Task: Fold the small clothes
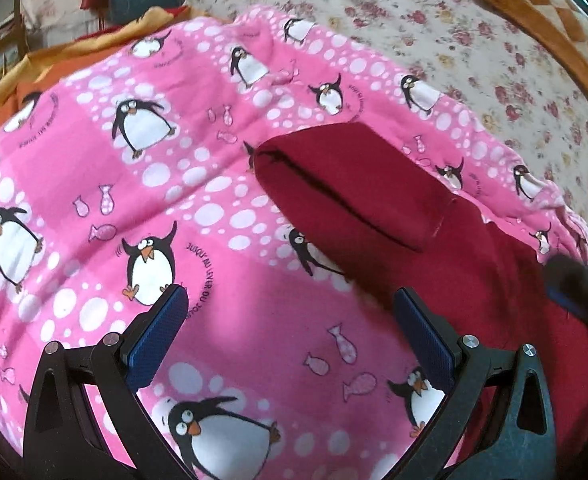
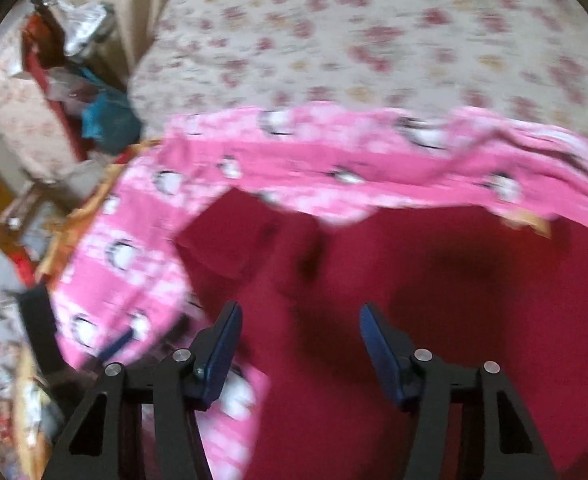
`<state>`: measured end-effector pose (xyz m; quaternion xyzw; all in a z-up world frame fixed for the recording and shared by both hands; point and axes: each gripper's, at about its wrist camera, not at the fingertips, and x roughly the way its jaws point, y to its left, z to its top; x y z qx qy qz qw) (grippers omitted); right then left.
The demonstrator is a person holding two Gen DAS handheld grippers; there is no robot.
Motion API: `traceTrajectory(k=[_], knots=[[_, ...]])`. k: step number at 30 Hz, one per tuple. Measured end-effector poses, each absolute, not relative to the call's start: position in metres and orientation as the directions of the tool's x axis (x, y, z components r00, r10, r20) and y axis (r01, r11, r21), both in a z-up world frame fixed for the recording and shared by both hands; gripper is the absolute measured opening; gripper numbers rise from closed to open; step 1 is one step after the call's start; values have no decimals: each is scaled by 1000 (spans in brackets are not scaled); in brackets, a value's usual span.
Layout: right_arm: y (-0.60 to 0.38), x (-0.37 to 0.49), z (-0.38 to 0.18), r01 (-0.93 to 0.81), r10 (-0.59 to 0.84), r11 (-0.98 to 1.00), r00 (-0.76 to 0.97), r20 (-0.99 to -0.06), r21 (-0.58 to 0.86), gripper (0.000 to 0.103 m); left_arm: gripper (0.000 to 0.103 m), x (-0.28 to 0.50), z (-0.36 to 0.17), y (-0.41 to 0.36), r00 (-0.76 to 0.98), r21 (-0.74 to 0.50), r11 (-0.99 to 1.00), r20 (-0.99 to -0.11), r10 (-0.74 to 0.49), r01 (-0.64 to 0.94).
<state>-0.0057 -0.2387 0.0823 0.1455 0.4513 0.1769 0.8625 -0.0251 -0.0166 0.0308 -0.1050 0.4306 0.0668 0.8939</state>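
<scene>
On the bed, left to right: my left gripper (image 1: 289, 332) hangs over the pink penguin cloth (image 1: 173, 200), jaws wide apart, nothing between the pads. That cloth is spread mostly flat over the floral bedsheet (image 1: 434, 40), with an orange blanket (image 1: 53, 64) peeking out at its far left edge.

Right of centre in the left view is the red garment (image 1: 374, 184). One sleeve lies on the pink cloth pointing up-left, its cuff end near mid-frame; the body runs off toward the right edge. The dark blurred shape at right is probably my right gripper (image 2: 300, 344).

The right wrist view is motion-blurred. That gripper is also open and holds nothing, hovering above the red body. I can't tell if the tips touch the fabric. The pink cloth's far edge looks rumpled there.

My read: the red garment is the piece to fold, and the sleeve is not yet folded in.

How I'd do it:
- Left gripper goes to the sleeve cuff and pinches only red fabric. The pink layer is right underneath, so a double grab is easy.
- Right gripper pins the red body near the shoulder seam so it doesn't drag.
- Carry the cuff low across onto the body and lay it flat.
- Settle the right hand before closing; the blur makes any aim there unreliable.
</scene>
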Motion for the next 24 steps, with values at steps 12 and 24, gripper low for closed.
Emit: traceTrajectory(k=[12,24], knots=[[-162,86,21,-156,518,855,327,-791,495,60,102,-10,15,-13,562,-125,966,-827,24,-226],[-209,55,90,-190,479,872,516,-710,450,5,102,-19,35,-25,631,-95,975,-774,56,-202]])
